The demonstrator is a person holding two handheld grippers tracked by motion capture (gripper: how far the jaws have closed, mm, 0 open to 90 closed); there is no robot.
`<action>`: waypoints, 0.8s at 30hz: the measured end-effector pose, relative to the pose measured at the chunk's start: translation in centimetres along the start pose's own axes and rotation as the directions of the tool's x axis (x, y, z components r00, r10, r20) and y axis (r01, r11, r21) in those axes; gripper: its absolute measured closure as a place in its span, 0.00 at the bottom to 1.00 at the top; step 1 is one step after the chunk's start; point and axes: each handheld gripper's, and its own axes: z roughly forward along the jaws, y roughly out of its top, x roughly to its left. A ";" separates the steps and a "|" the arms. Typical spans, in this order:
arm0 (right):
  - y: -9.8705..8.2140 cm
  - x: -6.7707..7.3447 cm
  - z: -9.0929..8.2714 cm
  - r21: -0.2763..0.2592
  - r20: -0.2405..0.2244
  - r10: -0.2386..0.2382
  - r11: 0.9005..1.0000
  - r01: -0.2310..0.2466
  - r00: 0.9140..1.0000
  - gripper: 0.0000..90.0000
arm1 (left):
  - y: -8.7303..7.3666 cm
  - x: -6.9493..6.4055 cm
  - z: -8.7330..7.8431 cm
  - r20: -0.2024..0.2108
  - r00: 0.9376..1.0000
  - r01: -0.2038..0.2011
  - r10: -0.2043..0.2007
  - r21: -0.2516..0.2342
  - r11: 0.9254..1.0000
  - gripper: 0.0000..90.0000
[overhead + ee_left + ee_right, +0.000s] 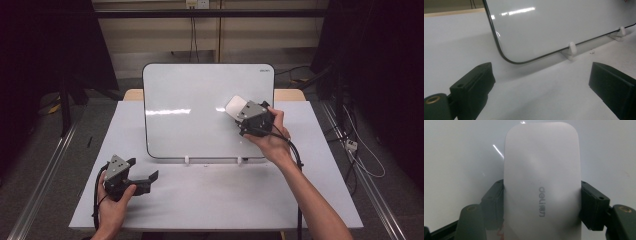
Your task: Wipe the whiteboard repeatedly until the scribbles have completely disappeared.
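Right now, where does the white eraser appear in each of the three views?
High view: the white eraser lies against the whiteboard, right of centre, held in the right tongs.
Left gripper view: I cannot find it in that picture.
Right gripper view: the eraser stands in the centre, clamped at both sides.
Shared landmark: the whiteboard, also behind the eraser.

One whiteboard (200,110), one eraser (235,106), two hand-held grippers, one table (220,195).
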 end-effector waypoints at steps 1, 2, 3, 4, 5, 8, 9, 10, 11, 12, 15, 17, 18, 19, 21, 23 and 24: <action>-0.1 -0.3 -0.1 0.000 0.005 0.007 1.000 -0.007 1.000 0.35 | 0.0 0.0 0.0 0.000 1.000 -0.001 0.001 0.000 1.000 0.06; -0.1 -0.6 -0.1 0.001 0.007 0.017 1.000 -0.017 1.000 0.35 | 0.0 0.0 0.0 -0.001 1.000 0.000 0.000 0.000 1.000 0.06; -0.1 -0.8 -0.1 0.003 0.012 0.015 1.000 -0.015 1.000 0.35 | 0.0 0.0 0.0 -0.001 1.000 0.001 -0.001 -0.001 1.000 0.06; -0.2 -1.0 -0.2 0.003 0.015 0.020 1.000 -0.020 1.000 0.35 | 0.0 0.0 0.0 -0.003 1.000 0.001 -0.001 -0.002 1.000 0.06; -0.2 -1.1 -0.2 0.005 0.019 0.022 1.000 -0.023 1.000 0.35 | 0.0 0.1 -0.1 -0.003 1.000 -0.003 0.003 0.002 1.000 0.06; -0.2 -1.1 -0.3 0.004 0.024 0.022 1.000 -0.022 0.999 0.35 | 0.0 0.1 -0.1 -0.003 1.000 -0.004 0.004 0.001 1.000 0.06; -0.2 -1.1 -0.3 0.004 0.027 0.021 1.000 -0.021 0.999 0.35 | 0.0 0.0 -0.1 -0.003 1.000 0.001 -0.001 -0.003 1.000 0.06; -0.2 -1.0 -0.3 0.005 0.034 0.019 1.000 -0.019 0.999 0.35 | 0.0 0.0 -0.1 -0.002 1.000 0.001 -0.001 -0.002 1.000 0.06; -0.3 -0.9 -0.3 0.002 0.038 0.017 1.000 -0.017 0.999 0.35 | 0.0 0.0 -0.1 -0.002 1.000 0.001 -0.001 -0.001 1.000 0.06; -0.3 -0.7 -0.4 0.000 0.046 0.015 1.000 -0.015 0.999 0.35 | 0.0 0.0 -0.1 -0.002 1.000 -0.001 0.001 -0.002 1.000 0.06; -0.6 -0.1 -0.3 0.005 0.041 0.016 1.000 -0.016 0.999 0.35 | 0.0 0.0 0.0 -0.001 1.000 -0.006 0.006 0.002 1.000 0.06; -0.6 0.6 -0.2 0.007 0.029 0.012 1.000 -0.012 1.000 0.35 | 0.1 -0.1 0.0 0.000 1.000 -0.008 0.008 0.001 1.000 0.06; -0.6 1.0 -0.1 0.011 0.023 0.004 1.000 -0.004 1.000 0.35 | 0.1 -0.2 0.1 0.000 1.000 -0.005 0.005 -0.002 1.000 0.06; -0.5 1.4 0.0 0.012 0.016 -0.006 1.000 0.005 1.000 0.35 | 0.1 -0.2 0.1 0.001 1.000 -0.005 0.005 -0.001 1.000 0.06; -0.2 2.2 0.2 0.011 -0.002 -0.022 1.000 0.022 1.000 0.35 | 0.1 -0.2 0.2 0.004 1.000 -0.006 0.006 0.001 1.000 0.06; 0.1 3.0 0.5 0.004 -0.012 -0.028 1.000 0.028 1.000 0.35 | 0.1 -0.2 0.2 0.004 1.000 -0.007 0.007 0.001 1.000 0.06; 0.3 3.4 0.6 0.004 -0.014 -0.028 1.000 0.028 1.000 0.35 | 0.1 -0.2 0.3 0.004 1.000 -0.007 0.007 0.001 1.000 0.06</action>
